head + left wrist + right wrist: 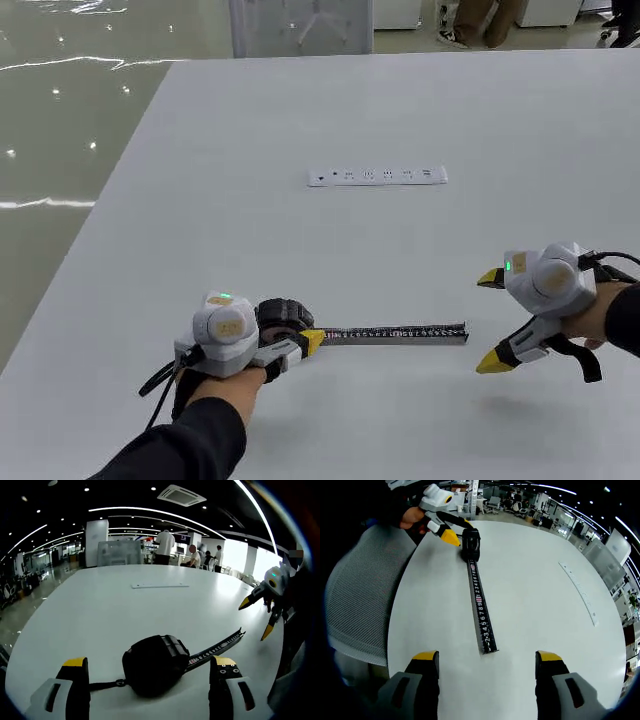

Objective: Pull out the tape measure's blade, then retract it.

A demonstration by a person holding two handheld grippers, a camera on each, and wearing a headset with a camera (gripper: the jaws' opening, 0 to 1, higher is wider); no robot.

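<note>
The tape measure case (283, 318), black and round, lies on the white table (330, 90) between the two fingers of the left gripper (291, 334). In the left gripper view those fingers (75, 664) stand spread wide, with bare table showing between each one and the case, so they are not squeezing it. A thin black strap (104, 684) runs from the case toward one finger. The blade (395, 334) is drawn out of the case and lies flat on the table, passing just beside the yellow-tipped finger on the blade's side and pointing away from the case toward the right gripper (491, 320). The right gripper's fingers (425, 658) are also spread wide; the blade's free end lies just ahead of the gap between them, touching neither. In the head view the left hand (228, 386), in a dark sleeve, holds its gripper low at the table, level with the case. The right hand (598, 318) holds its gripper off the blade's end, well apart from the case, rolled so that one yellow tip sits farther up the table than the other. A white power strip (377, 176) lies on the table well beyond the case.
</note>
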